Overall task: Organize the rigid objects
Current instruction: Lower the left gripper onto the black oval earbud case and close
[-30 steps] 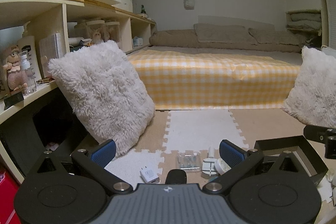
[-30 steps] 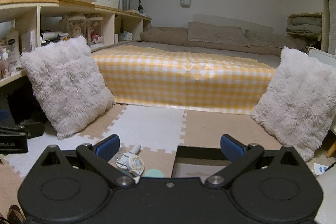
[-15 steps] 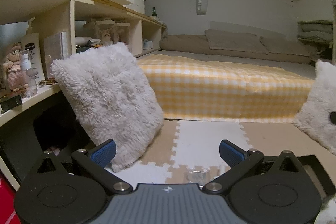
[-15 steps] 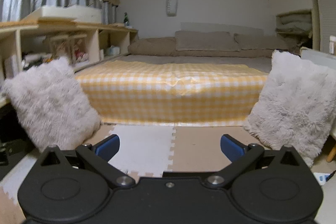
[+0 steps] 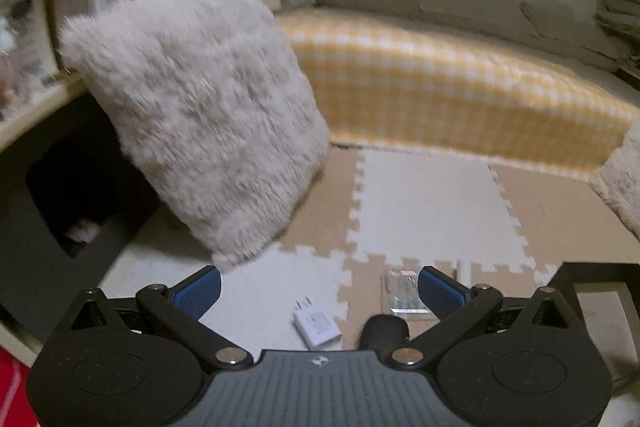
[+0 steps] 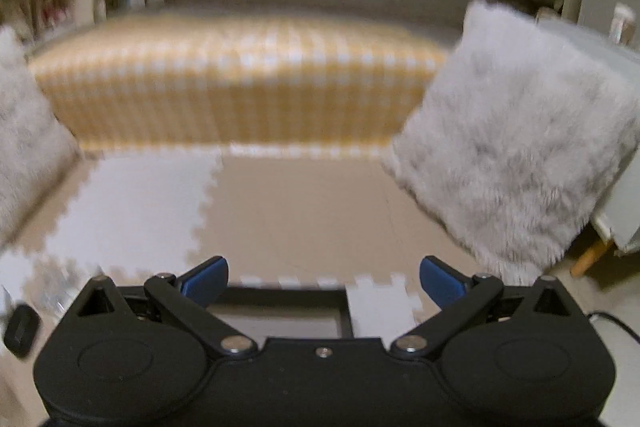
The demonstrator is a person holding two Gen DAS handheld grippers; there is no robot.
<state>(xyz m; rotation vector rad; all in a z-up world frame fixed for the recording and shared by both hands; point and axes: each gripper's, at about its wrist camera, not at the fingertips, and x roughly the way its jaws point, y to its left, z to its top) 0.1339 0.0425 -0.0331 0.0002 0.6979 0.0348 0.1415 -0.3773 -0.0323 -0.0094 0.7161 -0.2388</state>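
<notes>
In the left wrist view, my left gripper (image 5: 319, 290) is open and empty above the foam floor mat. A white plug adapter (image 5: 317, 325) lies on the mat just below and between the fingers. A clear plastic case (image 5: 403, 291) lies beside the right finger, and a small black object (image 5: 385, 331) lies in front of it. A black box (image 5: 599, 293) stands at the right edge. In the right wrist view, my right gripper (image 6: 323, 285) is open and empty over the black box (image 6: 280, 311). A black object (image 6: 22, 329) lies at the left edge.
A fluffy white cushion (image 5: 200, 115) leans on the shelf unit (image 5: 48, 27) at the left. Another cushion (image 6: 516, 155) leans at the right. A bed with a yellow checked cover (image 5: 452, 83) lies behind. A black cable (image 6: 612, 323) runs at the right.
Both views have tilted down toward the floor after rising. The plug adapter, clear case and black box have come back into the left view. The right view has swung right. Both grippers stay open.
</notes>
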